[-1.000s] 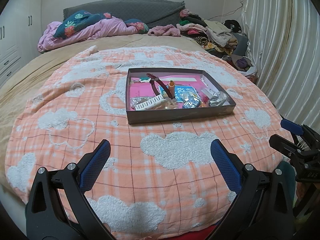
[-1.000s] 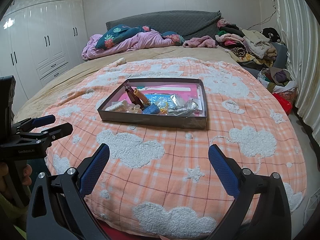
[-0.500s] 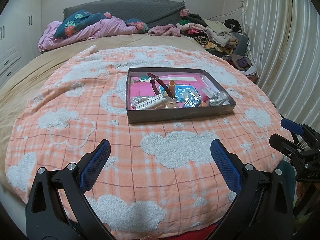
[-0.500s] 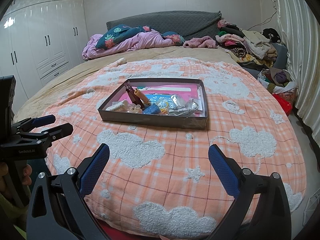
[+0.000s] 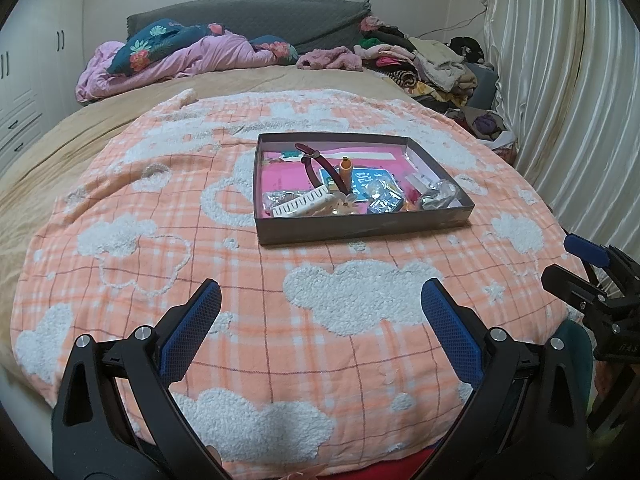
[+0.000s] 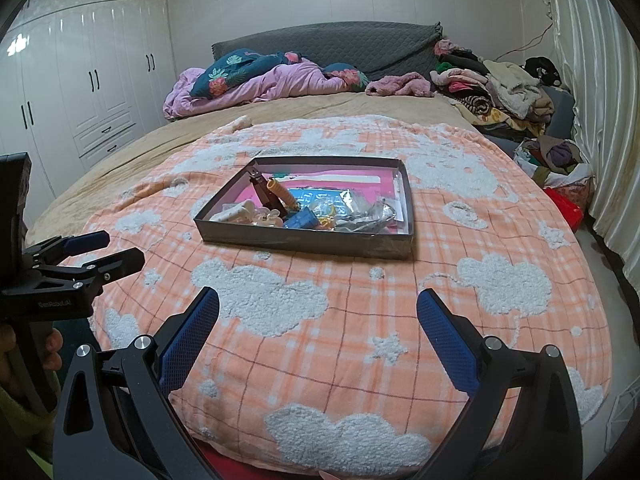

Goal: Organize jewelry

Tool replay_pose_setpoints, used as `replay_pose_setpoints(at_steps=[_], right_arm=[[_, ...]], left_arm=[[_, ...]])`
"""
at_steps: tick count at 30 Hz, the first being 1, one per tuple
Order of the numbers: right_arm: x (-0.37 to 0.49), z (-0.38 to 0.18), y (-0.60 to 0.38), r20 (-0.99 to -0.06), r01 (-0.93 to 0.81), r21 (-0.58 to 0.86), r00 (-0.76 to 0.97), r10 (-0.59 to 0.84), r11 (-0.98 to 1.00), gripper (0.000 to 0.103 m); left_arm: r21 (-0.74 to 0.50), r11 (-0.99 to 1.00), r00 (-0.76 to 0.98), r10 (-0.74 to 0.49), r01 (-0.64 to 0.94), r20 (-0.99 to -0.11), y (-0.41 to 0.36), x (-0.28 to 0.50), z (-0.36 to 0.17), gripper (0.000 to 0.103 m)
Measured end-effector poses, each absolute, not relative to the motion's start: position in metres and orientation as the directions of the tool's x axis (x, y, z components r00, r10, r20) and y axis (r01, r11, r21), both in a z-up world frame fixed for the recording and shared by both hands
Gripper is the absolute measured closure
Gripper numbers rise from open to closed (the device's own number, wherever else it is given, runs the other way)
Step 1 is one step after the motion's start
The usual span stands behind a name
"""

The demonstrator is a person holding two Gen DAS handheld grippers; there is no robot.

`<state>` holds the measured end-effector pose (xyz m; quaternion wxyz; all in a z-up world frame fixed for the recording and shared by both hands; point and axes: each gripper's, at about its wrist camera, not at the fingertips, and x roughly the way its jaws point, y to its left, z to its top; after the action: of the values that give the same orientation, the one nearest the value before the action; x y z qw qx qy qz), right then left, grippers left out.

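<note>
Two grippers hang side by side at the near edge of the bed, and neither holds anything. Jaws of the left gripper stand wide apart over the orange cloud-pattern blanket; those of the right gripper are spread just as wide. Straight ahead of both pairs of jaws, well beyond the fingertips, sits the shallow grey tray, slightly right of centre for the left jaws and slightly left of centre for the right.

All the jewelry I can see lies inside that tray: a dark red watch strap, a white toothed hair clip, an orange tube and small clear packets, heaped toward the wall nearest the jaws. The packets' contents are too small to make out.

With both jaws spread and level with the tray, the pose suits either reaching in or having just let go; a loose heap suggests sorting remains, though that is only a judgement.
</note>
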<state>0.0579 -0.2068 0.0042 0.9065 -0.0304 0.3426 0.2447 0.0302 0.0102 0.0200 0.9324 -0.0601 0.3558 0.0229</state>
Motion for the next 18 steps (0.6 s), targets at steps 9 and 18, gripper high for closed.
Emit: replay_pose_setpoints(at_steps=[9, 18], right_arm=[[0.061, 0.008, -0.212, -0.632, -0.451, 0.109, 0.657, 0.412, 0.886, 0.004], [0.088, -0.005, -0.227, -0.641, -0.387, 0.109, 0.677, 0.362, 0.916, 0.004]], left_arm=[[-0.082, 0.993, 0.744, 0.005, -0.08, -0.668, 0.014, 0.029, 0.018, 0.009], [-0.098, 0.988, 0.728, 0.018, -0.116, -0.685, 0.024, 0.046, 0.007, 0.009]])
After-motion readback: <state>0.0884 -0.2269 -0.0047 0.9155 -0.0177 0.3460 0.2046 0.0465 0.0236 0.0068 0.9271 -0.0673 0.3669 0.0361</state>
